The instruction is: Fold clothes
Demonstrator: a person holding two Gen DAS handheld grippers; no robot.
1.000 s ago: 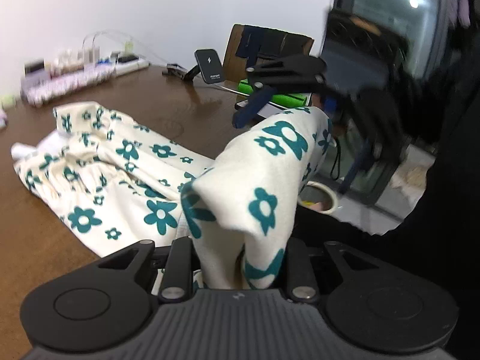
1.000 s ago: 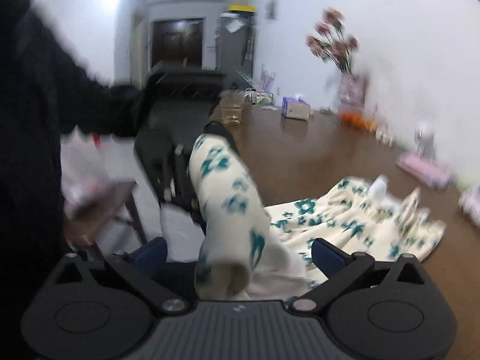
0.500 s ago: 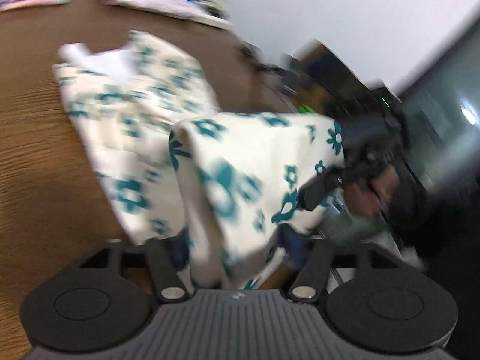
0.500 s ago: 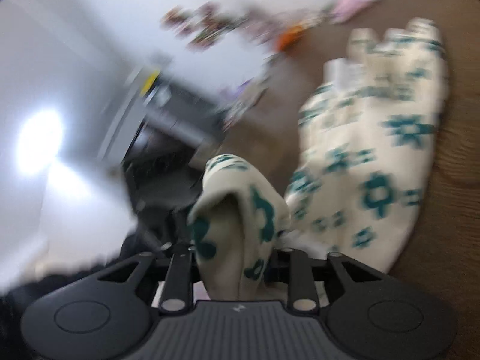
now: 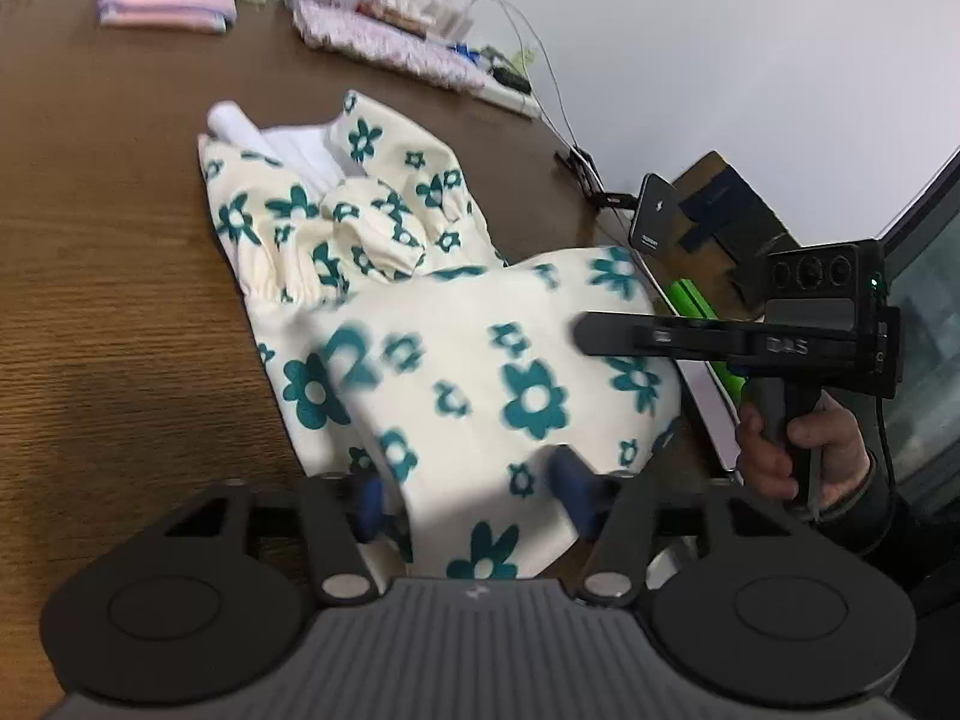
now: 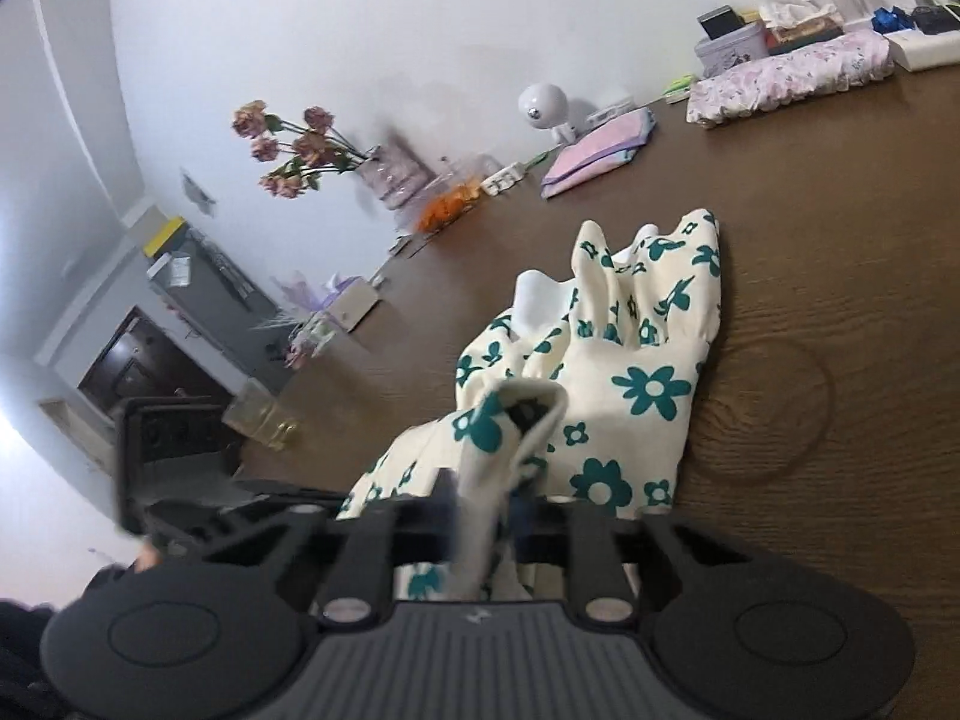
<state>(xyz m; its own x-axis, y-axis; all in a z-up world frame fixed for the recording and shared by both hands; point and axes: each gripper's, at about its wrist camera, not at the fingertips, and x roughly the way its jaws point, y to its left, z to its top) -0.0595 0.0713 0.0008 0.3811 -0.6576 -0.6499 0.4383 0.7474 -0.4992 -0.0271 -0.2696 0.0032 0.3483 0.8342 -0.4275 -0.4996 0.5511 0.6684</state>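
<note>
Left gripper [image 5: 474, 495]: black two-finger tongs with blue pads, spread apart, the soft cream cotton garment printed with teal flowers [image 5: 480, 378] draped between and over them; the pads do not pinch it. Right gripper [image 6: 483, 516]: its fingers are clenched on a rolled edge of the same garment, which rises from them as a narrow tube with an open, hollow end. The rest of the garment lies rumpled on the dark brown wood-grain table [image 5: 108, 300], gathered ruffles and a white lining at its far end.

The left wrist view alone shows the right gripper from the side, a long black bar over the cloth, with the person's hand [image 5: 798, 450] around its grey handle; also a black phone on a stand [image 5: 654, 216] and a green bar at the table edge. The right wrist view alone shows a vase of dried pink roses [image 6: 300, 144], a folded pink cloth [image 6: 594, 150] and a lilac floral cloth [image 6: 792, 75] along the white wall.
</note>
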